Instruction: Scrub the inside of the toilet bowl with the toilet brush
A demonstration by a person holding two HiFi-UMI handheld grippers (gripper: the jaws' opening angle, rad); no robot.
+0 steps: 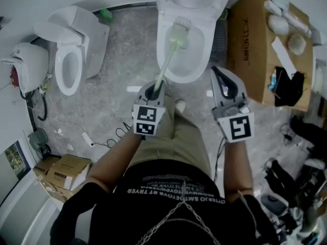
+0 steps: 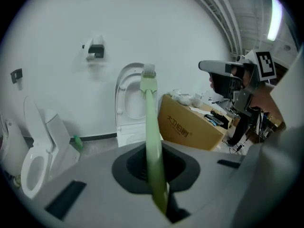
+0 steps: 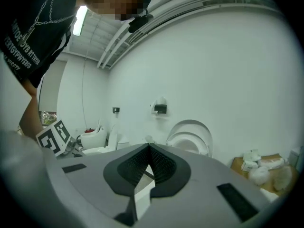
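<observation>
While the left gripper (image 1: 155, 89) pinches the lower end of the toilet brush (image 1: 170, 52) between its jaws, the shaft slants forward from it, with the head over the back of the open toilet bowl (image 1: 207, 45). The brush has a slim, pale green handle and a paler, blocky bristle head. The right gripper (image 1: 217, 73) hangs to the right of the brush, apart from it, jaw tips pressed together on nothing.
</observation>
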